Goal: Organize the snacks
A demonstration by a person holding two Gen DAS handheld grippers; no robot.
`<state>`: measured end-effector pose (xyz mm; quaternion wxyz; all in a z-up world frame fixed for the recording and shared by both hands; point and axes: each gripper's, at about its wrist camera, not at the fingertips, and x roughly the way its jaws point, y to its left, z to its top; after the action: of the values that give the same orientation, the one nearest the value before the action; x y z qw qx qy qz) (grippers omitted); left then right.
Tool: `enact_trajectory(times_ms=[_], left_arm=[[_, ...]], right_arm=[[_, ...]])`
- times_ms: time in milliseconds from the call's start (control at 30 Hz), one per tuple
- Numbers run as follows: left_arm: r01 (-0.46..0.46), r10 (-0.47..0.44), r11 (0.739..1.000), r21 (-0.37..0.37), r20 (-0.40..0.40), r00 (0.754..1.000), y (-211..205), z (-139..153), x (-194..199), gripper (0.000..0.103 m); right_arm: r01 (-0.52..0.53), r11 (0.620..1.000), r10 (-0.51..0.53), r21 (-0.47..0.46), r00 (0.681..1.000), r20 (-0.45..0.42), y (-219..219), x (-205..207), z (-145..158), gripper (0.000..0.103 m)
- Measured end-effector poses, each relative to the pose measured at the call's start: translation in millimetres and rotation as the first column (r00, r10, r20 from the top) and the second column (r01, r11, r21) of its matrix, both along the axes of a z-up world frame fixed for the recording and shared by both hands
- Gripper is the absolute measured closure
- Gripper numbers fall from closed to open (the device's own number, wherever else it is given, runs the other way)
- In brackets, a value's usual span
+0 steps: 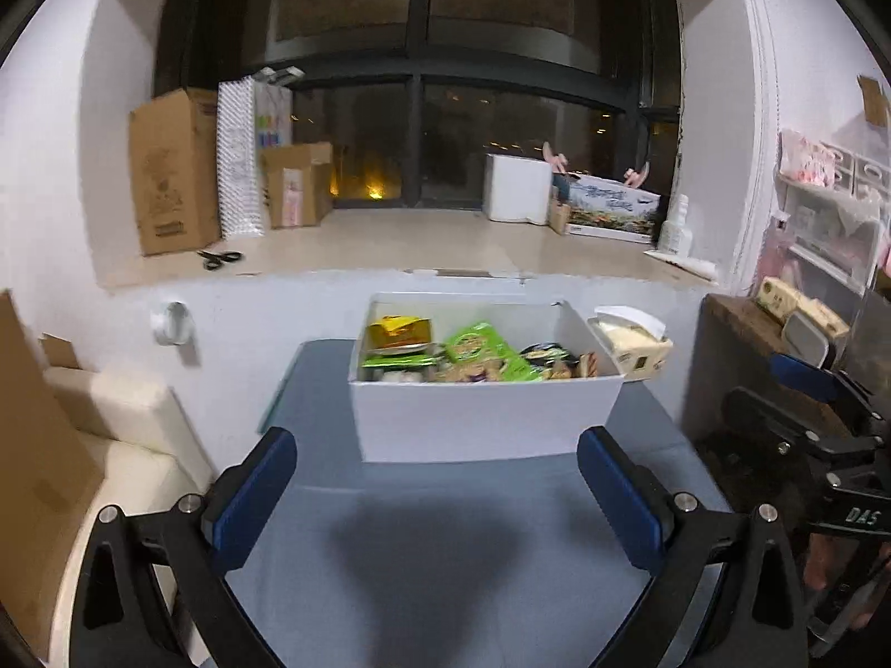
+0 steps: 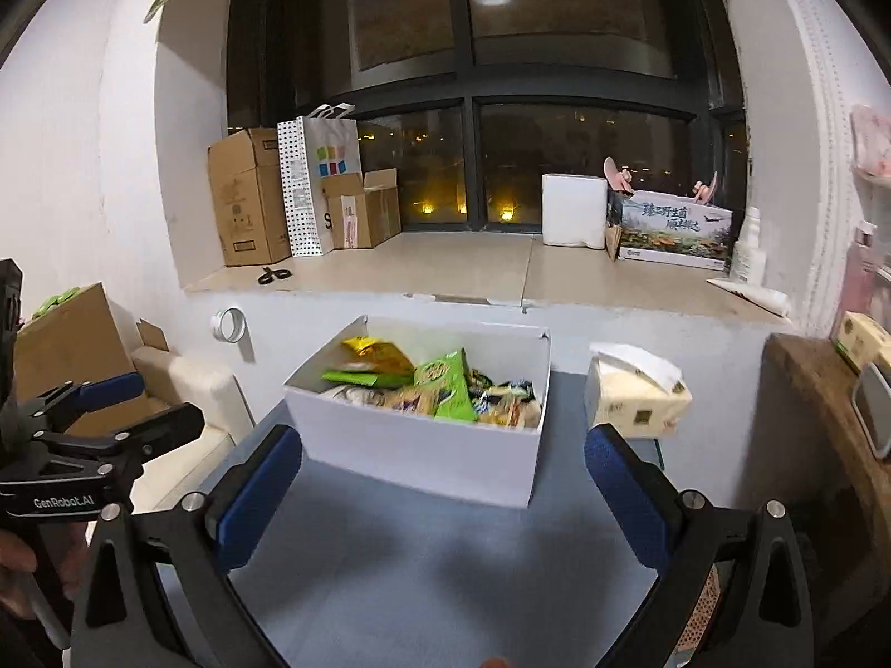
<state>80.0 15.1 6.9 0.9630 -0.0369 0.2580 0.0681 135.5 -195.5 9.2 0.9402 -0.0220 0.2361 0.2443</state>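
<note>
Both claws are spread wide with nothing in them: left gripper (image 1: pixel 437 492) and right gripper (image 2: pixel 442 492) hover over the smooth blue-grey table (image 2: pixel 423 568). Just ahead sits a white rectangular cardboard box (image 1: pixel 484 417) stuffed with crinkly snack packets (image 2: pixel 445 384), green, yellow and dark. A soft tissue pack (image 2: pixel 635 398) sits right of it.

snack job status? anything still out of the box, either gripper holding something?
Looks done: the snack packets all sit in the white box on the blue table; no loose packet shows there. In hand: nothing. The left gripper and right gripper are both open and empty, short of the box. Left: apparently nothing; only the tissue pack sits beside the box.
</note>
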Motion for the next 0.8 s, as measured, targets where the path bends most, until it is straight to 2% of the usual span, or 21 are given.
enact_trajectory(times_ms=[167, 300, 467, 800], left_arm=[[0.0, 0.0, 0.999, -0.046, -0.004, 1.0, -5, -2, -37, 0.0], [-0.007, 0.006, 1.0, -0.026, -0.006, 1.0, -9, 0, -46, 0.0], [0.018, -0.018, 1.0, -0.006, -0.006, 1.0, -18, 2, -48, 0.0], [0.03, -0.03, 0.999, -0.027, -0.024, 0.999, -17, -2, -41, 0.0]], right_arm=[[-0.013, 1.0, 0.015, 0.025, 0.997, -0.075, -6, -34, -13, 0.0], [-0.019, 1.0, 0.019, -0.008, 0.995, -0.094, -8, -53, -19, 0.0], [-0.023, 1.0, 0.024, 0.009, 0.994, -0.106, -12, -54, -16, 0.0], [-0.014, 1.0, 0.016, 0.02, 0.993, -0.117, -15, -52, -15, 0.0]])
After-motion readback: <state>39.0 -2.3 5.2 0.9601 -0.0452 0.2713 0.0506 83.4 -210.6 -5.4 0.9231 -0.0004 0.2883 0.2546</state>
